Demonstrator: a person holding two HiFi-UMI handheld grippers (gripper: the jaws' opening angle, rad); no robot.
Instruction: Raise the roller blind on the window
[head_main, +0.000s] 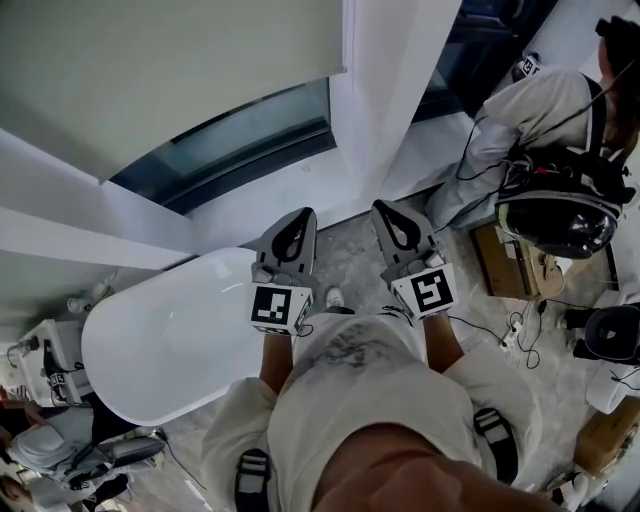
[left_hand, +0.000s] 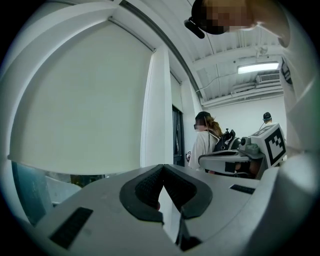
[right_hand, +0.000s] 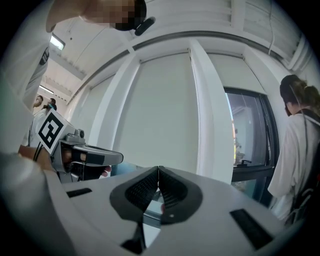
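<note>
Roller blind (head_main: 150, 70) is hanging down over most of the window. Its bottom edge is leaving a strip of glass (head_main: 250, 130) showing above the sill.

Left gripper (head_main: 295, 222) is pointing level toward the blind, well short of it. Its jaws are pressing together at the tips, with nothing between them. Right gripper (head_main: 397, 215) is running alongside it, a little apart. Its jaws are likewise meeting at the tips and holding nothing. Neither gripper is touching the blind or the window frame.

A white bathtub (head_main: 110, 335) is sitting just left of and below the left gripper, its near rim passing under that gripper. Grey floor (head_main: 350, 245) is showing between the two grippers and the wall.

A white pillar (head_main: 385, 90) is standing ahead of the right gripper, dividing the blind's window from a darker, uncovered pane to the right. Another person (head_main: 530, 105) in a white top, wearing a dark pack, is standing by that pane, well to the right of the right gripper. Cardboard boxes (head_main: 505, 262) and loose cables are lying on the floor near that person.
</note>
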